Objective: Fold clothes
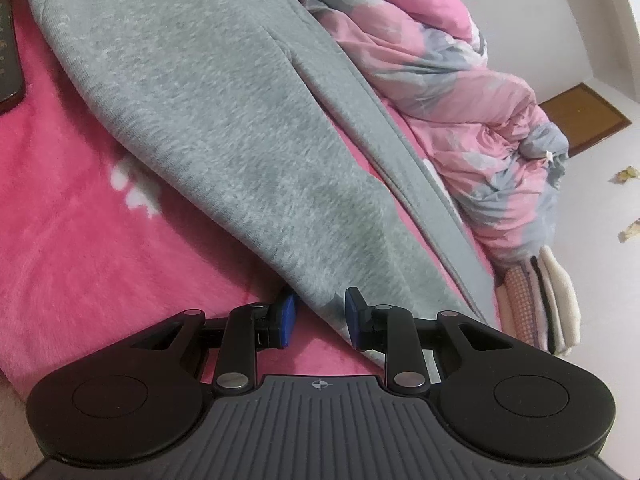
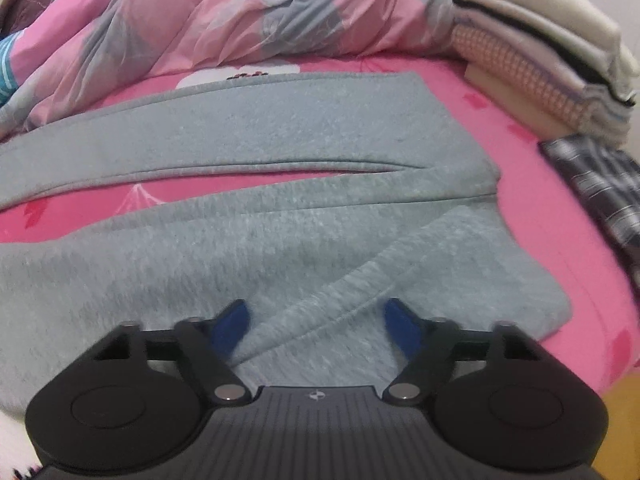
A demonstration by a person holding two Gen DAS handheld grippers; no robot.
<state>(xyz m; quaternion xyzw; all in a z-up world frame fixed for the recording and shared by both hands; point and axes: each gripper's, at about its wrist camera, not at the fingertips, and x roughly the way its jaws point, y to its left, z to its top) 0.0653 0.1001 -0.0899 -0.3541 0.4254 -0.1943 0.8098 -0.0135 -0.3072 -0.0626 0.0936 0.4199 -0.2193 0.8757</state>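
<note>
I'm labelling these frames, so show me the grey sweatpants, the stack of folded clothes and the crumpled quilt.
grey sweatpants [image 2: 280,136], right wrist view, on the far leg.
stack of folded clothes [image 2: 536,76], right wrist view, on the checked layer.
crumpled quilt [image 1: 460,96], left wrist view, on a pink fold.

Trousers [image 2: 256,136] lie spread across the bed [image 2: 532,216], a rumpled quilt [image 2: 224,12] behind them and stacked folded clothes [image 2: 552,68] at right.

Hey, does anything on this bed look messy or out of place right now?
Mostly the crumpled pink-and-grey duvet, bunched up behind the flat grey fleece trousers. The stack of folded clothes looks tidy. Small scraps litter the floor.
</note>
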